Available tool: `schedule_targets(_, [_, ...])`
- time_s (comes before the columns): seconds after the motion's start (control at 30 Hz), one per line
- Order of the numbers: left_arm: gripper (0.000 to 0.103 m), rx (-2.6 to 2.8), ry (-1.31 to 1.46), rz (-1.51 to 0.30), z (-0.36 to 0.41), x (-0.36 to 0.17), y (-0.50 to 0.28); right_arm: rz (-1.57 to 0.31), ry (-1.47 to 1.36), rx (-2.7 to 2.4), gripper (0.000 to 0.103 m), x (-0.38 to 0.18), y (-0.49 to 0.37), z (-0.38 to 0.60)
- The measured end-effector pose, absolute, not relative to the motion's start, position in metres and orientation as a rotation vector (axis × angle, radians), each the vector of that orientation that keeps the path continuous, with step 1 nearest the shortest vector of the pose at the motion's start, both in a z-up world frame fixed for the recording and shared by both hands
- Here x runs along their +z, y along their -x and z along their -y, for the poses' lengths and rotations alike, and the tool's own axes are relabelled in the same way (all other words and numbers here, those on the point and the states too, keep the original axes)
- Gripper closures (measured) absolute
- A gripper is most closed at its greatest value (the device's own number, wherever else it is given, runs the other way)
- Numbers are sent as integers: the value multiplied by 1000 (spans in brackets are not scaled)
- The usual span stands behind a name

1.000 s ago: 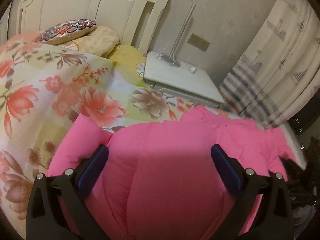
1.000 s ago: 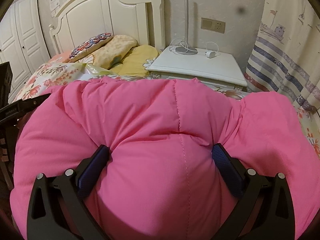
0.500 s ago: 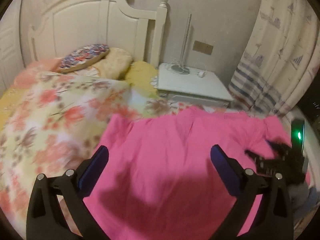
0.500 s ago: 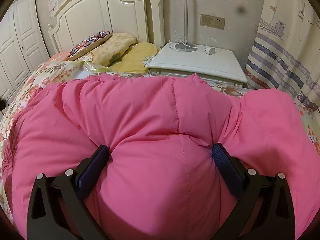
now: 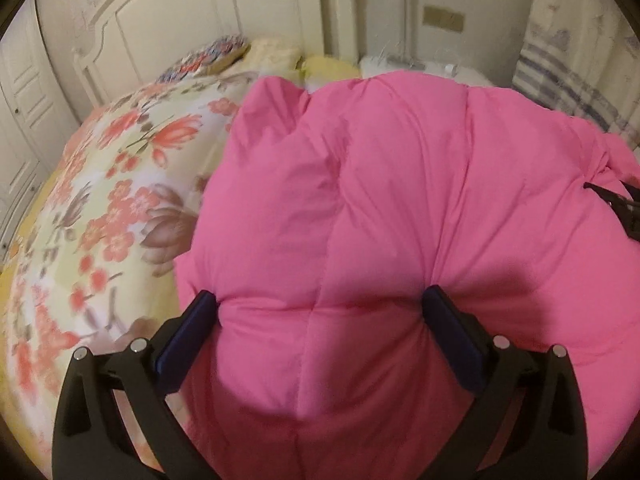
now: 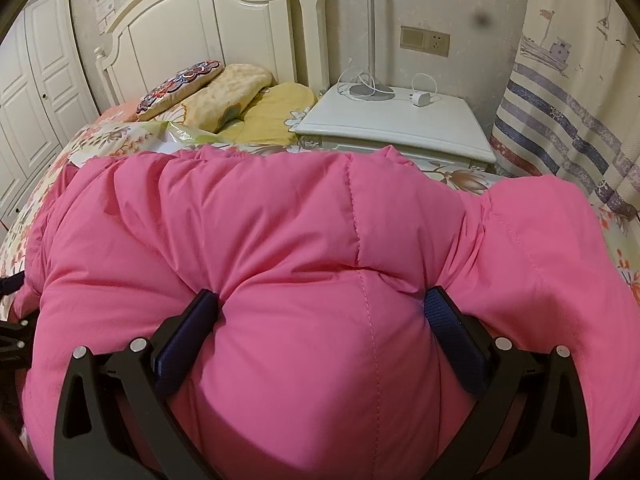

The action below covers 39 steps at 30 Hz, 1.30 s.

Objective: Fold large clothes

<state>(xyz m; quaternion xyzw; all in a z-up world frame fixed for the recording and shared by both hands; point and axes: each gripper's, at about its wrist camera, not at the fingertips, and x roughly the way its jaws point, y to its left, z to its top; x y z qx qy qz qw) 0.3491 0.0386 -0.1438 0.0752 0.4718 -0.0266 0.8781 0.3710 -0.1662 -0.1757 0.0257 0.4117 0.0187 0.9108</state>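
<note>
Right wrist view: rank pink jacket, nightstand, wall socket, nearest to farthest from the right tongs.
1. Pink jacket, bulging between the right tongs.
2. Nightstand, beyond the jacket, right of the bed.
3. Wall socket, on the wall above the nightstand.

Home bedroom: white headboard (image 6: pixel 208 36), pillows (image 6: pixel 224 92), nightstand (image 6: pixel 400 124), wardrobe (image 6: pixel 28 92).

Puffy pink quilted jacket (image 6: pixel 320 240): one. Black hand-held grippers with blue pads: two, left (image 5: pixel 320 304) and right (image 6: pixel 320 304). Pillows at upper left of the frame: three (image 6: pixel 180 88). White bedside cabinet (image 6: pixel 400 128): one.
</note>
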Motion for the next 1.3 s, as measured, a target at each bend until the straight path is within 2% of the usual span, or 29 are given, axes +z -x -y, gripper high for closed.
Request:
schedule_targets(0.03, [8,-43,-166,-989,-34,-132,-351,-848,-50,37,4,-176,-371,166])
schedule_targets(0.07, [8,-57,-168,-944,-25,-113,-350,-848,-50,38,4,-176,-371,167])
schedule_targets(0.17, [6,-79,-198,-796,10,-68,-354,-848,-50,37,4,-176,-371,167])
schedule_targets(0.23, [3,-77,-242,-752,35,-59,-370,-848,-52,38,4,-176,-371,166])
schedule_targets(0.33, [3,-115,-251,-800,67,-75,-404,-846,-50,36,4,-176,-370,166])
schedule_targets(0.47, [2,-78,-298,-889,86,-131,-431,-846,-48,34,4,-176,-370,167])
schedule_targets(0.63, [2,-102,-213,-867,71,-142,-434,-847,-59,43,4,-175,-373,169])
schedule_targets(0.87, [2,-40,-301,-808,85,-147,-428,-859,-59,62,4,-168,-371,169])
schedule_targets(0.93, [2,-35,-304,-801,84,-147,-428,-870,-57,76,5,-156,-365,174])
schedule_targets(1.13, [2,-41,-294,-802,82,-147,-428,-738,-15,-93,4,-103,-335,232])
schedule_targets(1.23, [2,-47,-285,-804,81,-147,-429,-866,-58,-200,4,-136,-350,279])
schedule_targets(1.3, [2,-52,-286,-801,81,-147,-429,-952,-213,-145,4,-171,-357,309])
